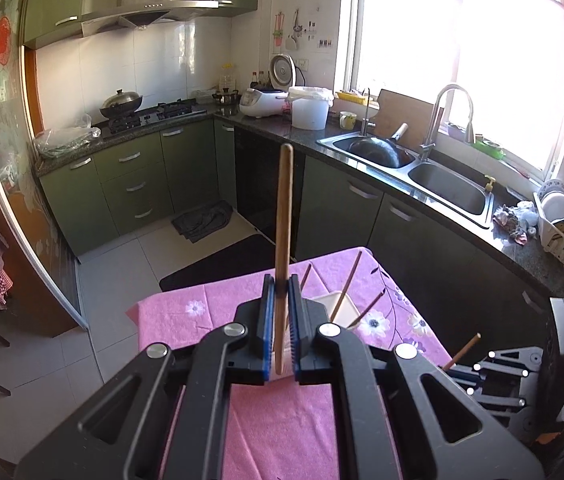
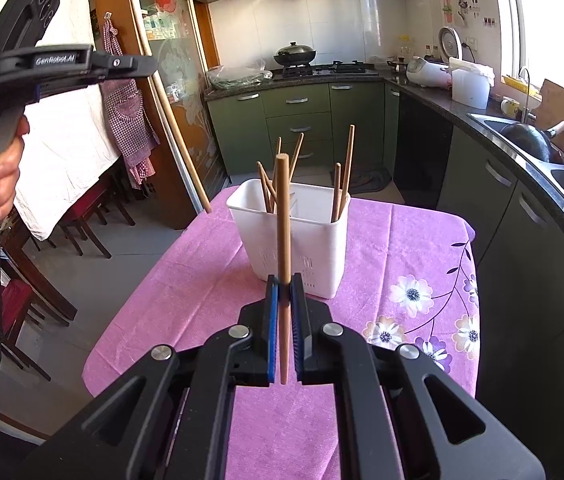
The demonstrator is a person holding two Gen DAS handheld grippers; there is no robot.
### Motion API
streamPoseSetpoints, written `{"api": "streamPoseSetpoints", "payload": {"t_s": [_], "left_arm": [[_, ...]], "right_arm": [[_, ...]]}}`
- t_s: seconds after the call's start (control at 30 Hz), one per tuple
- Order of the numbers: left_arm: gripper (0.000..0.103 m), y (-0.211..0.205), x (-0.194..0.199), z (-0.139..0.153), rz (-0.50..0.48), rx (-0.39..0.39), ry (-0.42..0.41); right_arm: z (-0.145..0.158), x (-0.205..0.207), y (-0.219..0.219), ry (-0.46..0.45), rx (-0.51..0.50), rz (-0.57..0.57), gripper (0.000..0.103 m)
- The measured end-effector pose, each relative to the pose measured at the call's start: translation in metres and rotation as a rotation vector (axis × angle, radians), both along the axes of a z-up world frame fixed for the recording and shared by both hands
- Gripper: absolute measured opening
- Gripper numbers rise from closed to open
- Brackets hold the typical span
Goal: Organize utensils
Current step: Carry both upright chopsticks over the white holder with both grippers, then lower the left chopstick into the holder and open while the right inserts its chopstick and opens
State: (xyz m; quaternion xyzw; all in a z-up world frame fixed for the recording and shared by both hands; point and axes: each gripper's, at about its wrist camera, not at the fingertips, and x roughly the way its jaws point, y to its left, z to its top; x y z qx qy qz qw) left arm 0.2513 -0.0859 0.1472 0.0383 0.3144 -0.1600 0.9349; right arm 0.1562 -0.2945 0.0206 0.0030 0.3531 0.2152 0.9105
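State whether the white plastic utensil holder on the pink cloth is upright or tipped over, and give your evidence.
Upright. The white plastic utensil holder stands on its base on the pink flowered cloth, open top up, with wooden chopsticks standing inside.

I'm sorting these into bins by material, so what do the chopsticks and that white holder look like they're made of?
Chopstick in the right hand-held gripper: likely wood or bamboo, matte tan, uniform colour. Utensil holder: apparently plastic, smooth opaque white with moulded slots near its base.

- Left claw (image 1: 281, 286): black angular linkages, silver round pivot screws, blue ribbed pads.
- Right claw (image 2: 285, 285): identical build.
- Left hand (image 2: 0, 168): bare skin, black sleeve; white "GenRobot.AI" lettering above.
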Motion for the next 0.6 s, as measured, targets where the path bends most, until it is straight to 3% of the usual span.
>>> {"api": "streamPoseSetpoints", "payload": {"t_s": [0.23,0.5,0.53,0.6], "left_arm": [[0.007,-0.014,0.042,-0.009,0.028,0.013,0.009],[0.008,-0.020,0.062,-0.083,0.018,0.026,0.165],[0.010,-0.020,0.061,-0.093,0.012,0.025,0.182],[0.030,-0.017,0.055,-0.111,0.010,0.020,0.197]], "right_arm": [[-0.002,0.000,-0.007,0.003,0.010,0.004,0.007],[0.028,0.006,-0.005,-0.059,0.033,-0.005,0.007],[0.034,0.009,-0.002,-0.069,0.037,0.000,0.007],[0.047,0.015,0.002,-0.085,0.048,0.006,0.007]]}}
